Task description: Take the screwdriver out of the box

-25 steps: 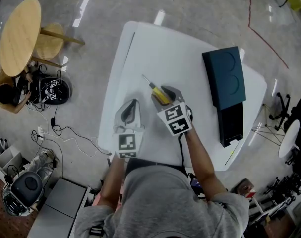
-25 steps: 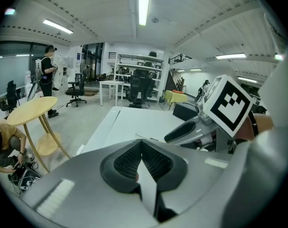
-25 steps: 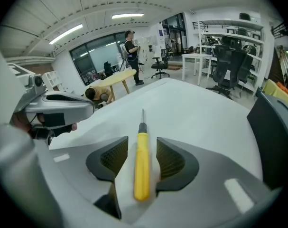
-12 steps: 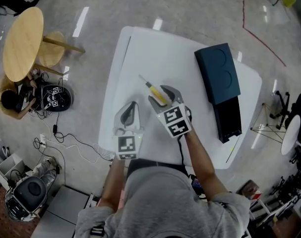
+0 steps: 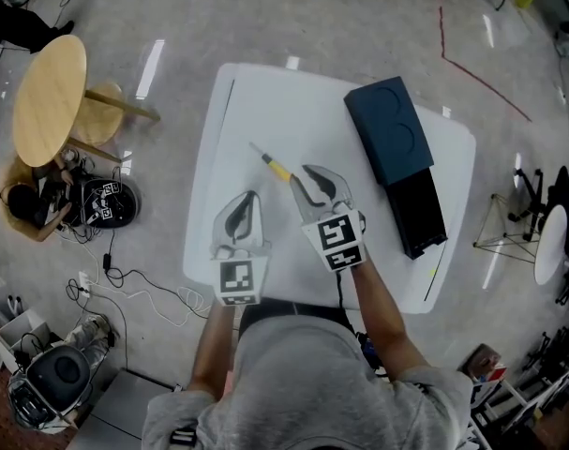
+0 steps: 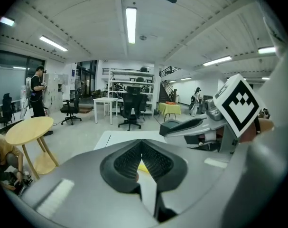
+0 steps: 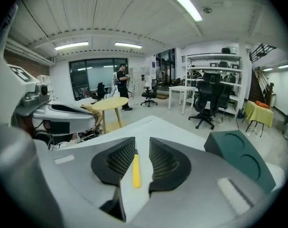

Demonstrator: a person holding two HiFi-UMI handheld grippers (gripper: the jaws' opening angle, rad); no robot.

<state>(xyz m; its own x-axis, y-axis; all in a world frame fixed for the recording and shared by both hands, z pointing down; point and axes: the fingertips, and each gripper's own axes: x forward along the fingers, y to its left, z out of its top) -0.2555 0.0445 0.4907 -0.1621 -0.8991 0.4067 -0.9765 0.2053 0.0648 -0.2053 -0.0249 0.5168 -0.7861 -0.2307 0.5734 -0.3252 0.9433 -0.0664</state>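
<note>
The screwdriver (image 5: 274, 167), yellow-handled with a thin metal shaft, lies on the white table (image 5: 265, 111), outside the dark teal box (image 5: 389, 129). My right gripper (image 5: 317, 181) hovers just short of the handle. Its jaws are closing with a gap still between them and nothing in it. In the right gripper view the screwdriver (image 7: 135, 171) shows through that gap, lying on the table below the right gripper (image 7: 141, 145). My left gripper (image 5: 243, 206) hangs beside it, shut and empty. In the left gripper view its pads (image 6: 153, 161) meet at the tip.
The box's black inner tray (image 5: 417, 212) is slid out toward the table's near right edge. A round wooden table (image 5: 45, 87) and cables with gear (image 5: 101, 200) stand on the floor to the left. Office chairs (image 7: 206, 103) and tables stand farther off.
The right gripper has let go of the screwdriver and lifted back from it, leaving it on the table. The left gripper has risen too.
</note>
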